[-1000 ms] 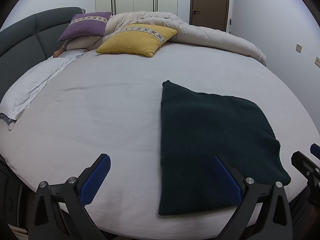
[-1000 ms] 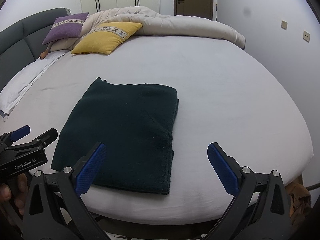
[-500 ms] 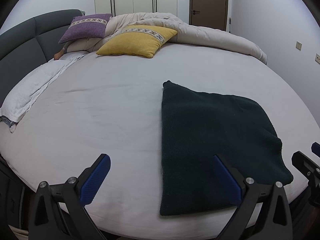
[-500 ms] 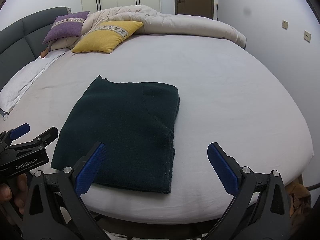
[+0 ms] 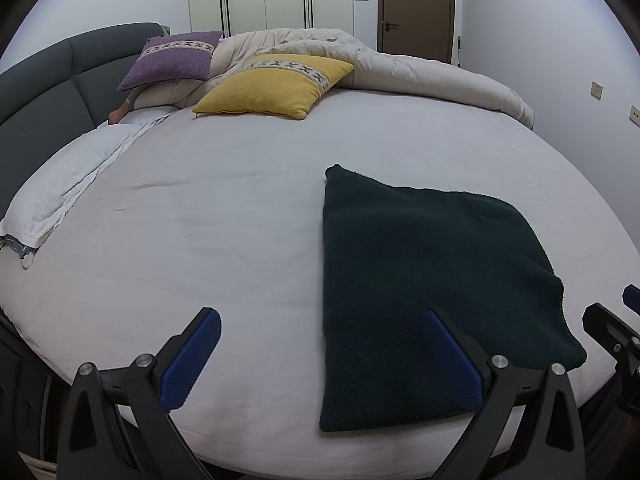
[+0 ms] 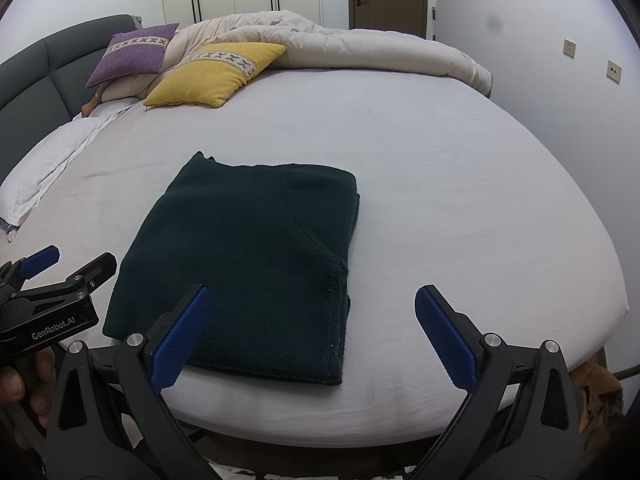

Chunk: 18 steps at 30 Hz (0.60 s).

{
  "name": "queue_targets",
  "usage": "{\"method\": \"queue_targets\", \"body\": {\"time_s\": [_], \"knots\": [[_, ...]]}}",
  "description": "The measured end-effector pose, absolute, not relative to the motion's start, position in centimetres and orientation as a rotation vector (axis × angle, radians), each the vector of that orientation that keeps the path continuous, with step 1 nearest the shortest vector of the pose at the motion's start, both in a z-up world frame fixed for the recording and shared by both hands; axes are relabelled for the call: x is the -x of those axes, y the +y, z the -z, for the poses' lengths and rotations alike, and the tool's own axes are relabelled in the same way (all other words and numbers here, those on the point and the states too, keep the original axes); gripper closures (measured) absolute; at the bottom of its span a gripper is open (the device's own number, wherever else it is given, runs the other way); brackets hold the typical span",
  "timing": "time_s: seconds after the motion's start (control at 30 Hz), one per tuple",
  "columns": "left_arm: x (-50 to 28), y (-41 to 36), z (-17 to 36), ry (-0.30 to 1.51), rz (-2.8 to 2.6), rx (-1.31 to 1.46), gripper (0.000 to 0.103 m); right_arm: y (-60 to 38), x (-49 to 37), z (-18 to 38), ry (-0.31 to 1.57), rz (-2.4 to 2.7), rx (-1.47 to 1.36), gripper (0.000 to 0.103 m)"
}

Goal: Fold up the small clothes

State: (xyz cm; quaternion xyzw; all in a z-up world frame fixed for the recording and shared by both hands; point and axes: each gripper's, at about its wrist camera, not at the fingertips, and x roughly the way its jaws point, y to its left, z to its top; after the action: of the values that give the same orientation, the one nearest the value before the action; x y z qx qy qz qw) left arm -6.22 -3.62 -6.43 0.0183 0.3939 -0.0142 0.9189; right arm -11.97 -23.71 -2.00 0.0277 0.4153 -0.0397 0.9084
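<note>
above the bed's near edge, left gripper and right gripper hover level, fingers spread, flanking the folded dark garment.

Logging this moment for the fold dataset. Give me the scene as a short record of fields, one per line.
surface: bed with pale sheet
garment: dark green knit garment, folded into a rectangle, lying flat near the bed's front edge
left gripper: open, empty, its right finger over the garment's near left corner
right gripper: open, empty, at the garment's near right corner
contact: neither gripper grips the cloth
behind: yellow cushion, purple cushion, beige duvet, white towel at the left
</note>
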Motion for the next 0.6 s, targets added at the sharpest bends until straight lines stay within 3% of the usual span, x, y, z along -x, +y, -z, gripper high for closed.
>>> {"method": "queue_targets", "body": {"time_s": [0.6], "knots": [[6.33, -3.90, 6.44, 0.811, 0.029, -0.039, 0.000, -23.48, 11.99, 2.22, 0.859, 0.082, -0.062, 0.001]]}}
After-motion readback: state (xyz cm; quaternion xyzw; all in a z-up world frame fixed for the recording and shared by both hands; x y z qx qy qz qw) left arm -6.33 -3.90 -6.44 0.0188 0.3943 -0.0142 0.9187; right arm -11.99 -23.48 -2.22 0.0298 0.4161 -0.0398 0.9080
